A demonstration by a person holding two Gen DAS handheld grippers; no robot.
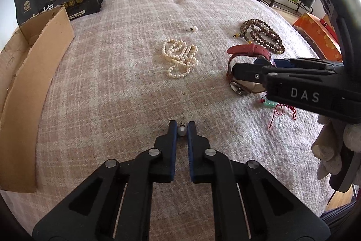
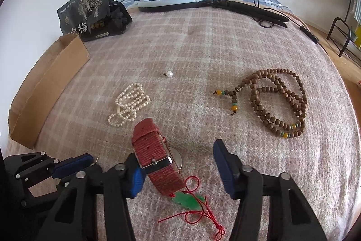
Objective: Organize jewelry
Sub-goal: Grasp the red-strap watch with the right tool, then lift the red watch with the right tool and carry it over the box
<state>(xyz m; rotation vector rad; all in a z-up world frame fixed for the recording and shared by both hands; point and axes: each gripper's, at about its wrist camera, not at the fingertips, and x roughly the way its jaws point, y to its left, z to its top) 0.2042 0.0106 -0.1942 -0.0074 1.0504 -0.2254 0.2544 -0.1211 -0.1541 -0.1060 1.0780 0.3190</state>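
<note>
One pearl earring (image 1: pixel 182 130) pinched in my left gripper (image 1: pixel 182 128); right gripper (image 2: pixel 180 164) half-open around the watch (image 2: pixel 155 155) — necklaces, beads, box (image 1: pixel 33 87) untouched.

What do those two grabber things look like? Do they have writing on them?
Both are black plastic with silver screws. The left gripper has two slim fingers lined with dark blue pads. The right gripper has the same blue-padded fingers. White letters "DAS" are printed on the right gripper's side, and a pale fuzzy glove shows beside it.
</note>
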